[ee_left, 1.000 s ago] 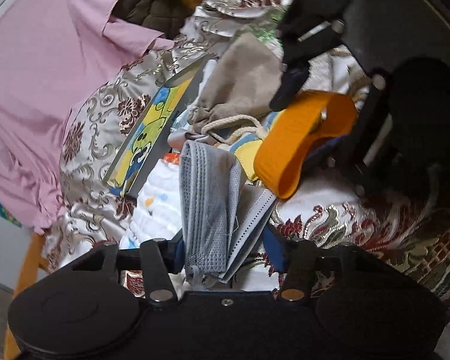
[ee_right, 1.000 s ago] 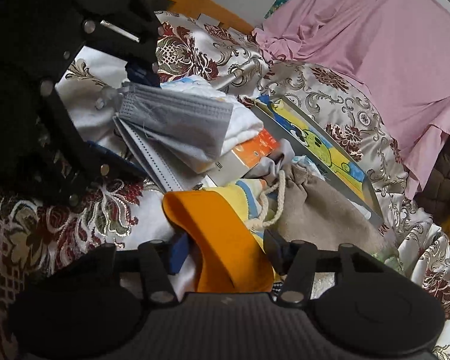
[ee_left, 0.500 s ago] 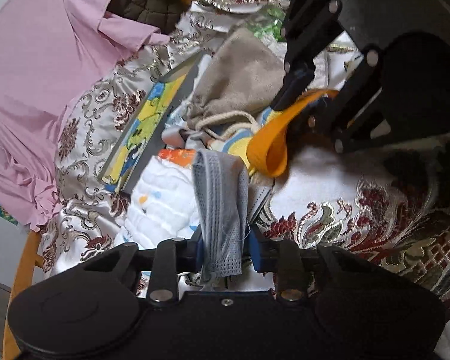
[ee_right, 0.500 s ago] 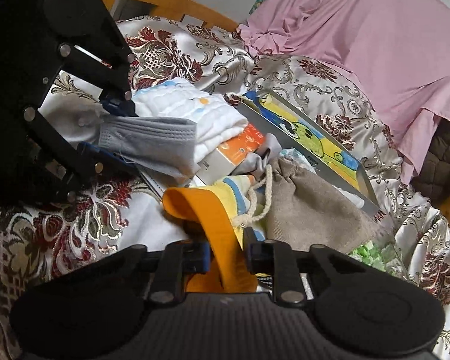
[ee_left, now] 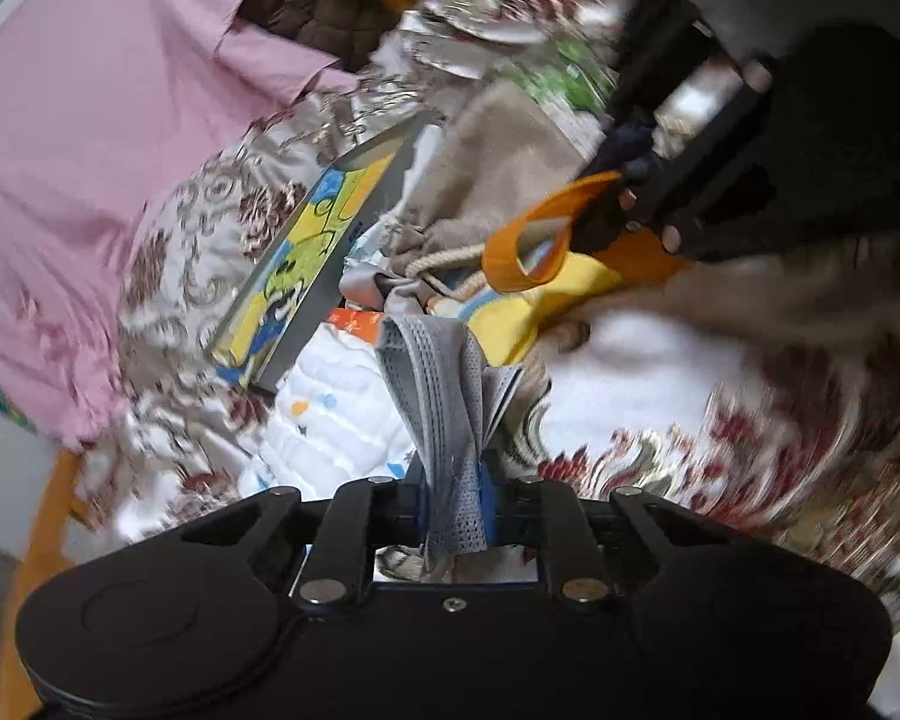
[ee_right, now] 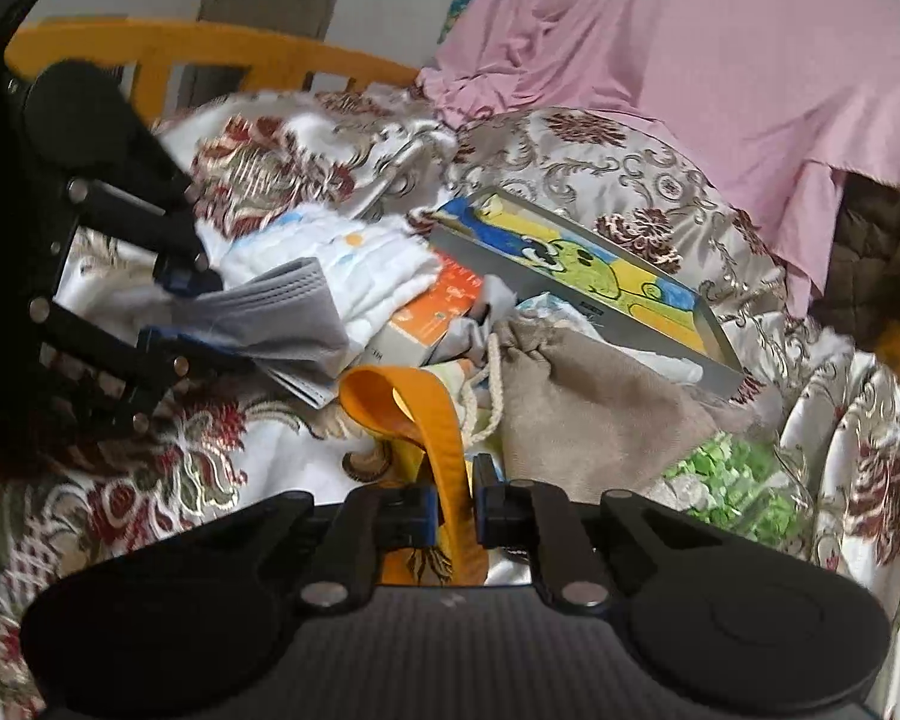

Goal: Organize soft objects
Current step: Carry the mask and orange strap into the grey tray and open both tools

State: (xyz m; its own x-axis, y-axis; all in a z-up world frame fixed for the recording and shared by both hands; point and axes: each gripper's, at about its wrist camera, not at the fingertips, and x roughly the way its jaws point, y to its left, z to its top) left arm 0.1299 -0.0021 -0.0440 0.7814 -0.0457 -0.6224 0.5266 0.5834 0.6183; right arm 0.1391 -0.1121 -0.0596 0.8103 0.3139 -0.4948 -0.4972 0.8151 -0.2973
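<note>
A grey face mask (ee_left: 438, 372) hangs bunched between the blue pads of my left gripper (ee_left: 455, 498), whose jaws are closing and press on it. From the right wrist view the left gripper (ee_right: 180, 306) holds the mask (ee_right: 282, 312) over the pile. My right gripper (ee_right: 455, 504) has its jaws closing tight on the orange strap (ee_right: 414, 414) of a yellow cloth bag. In the left wrist view the right gripper (ee_left: 621, 186) lifts the strap (ee_left: 510, 240) as a loop off the yellow cloth (ee_left: 564, 288).
A beige drawstring pouch (ee_right: 588, 396), a cartoon picture box (ee_right: 588, 276), a white padded cloth (ee_right: 354, 264) and an orange carton (ee_right: 444, 306) lie heaped on the floral bedspread (ee_right: 630, 180). A pink sheet (ee_right: 690, 48) covers the back; a wooden rail (ee_right: 210, 48) borders the bed.
Both grippers went from open to shut, the left on the grey mask, the right on the orange strap. The right one rolled and rose a little, pulling the strap up into a loop.
</note>
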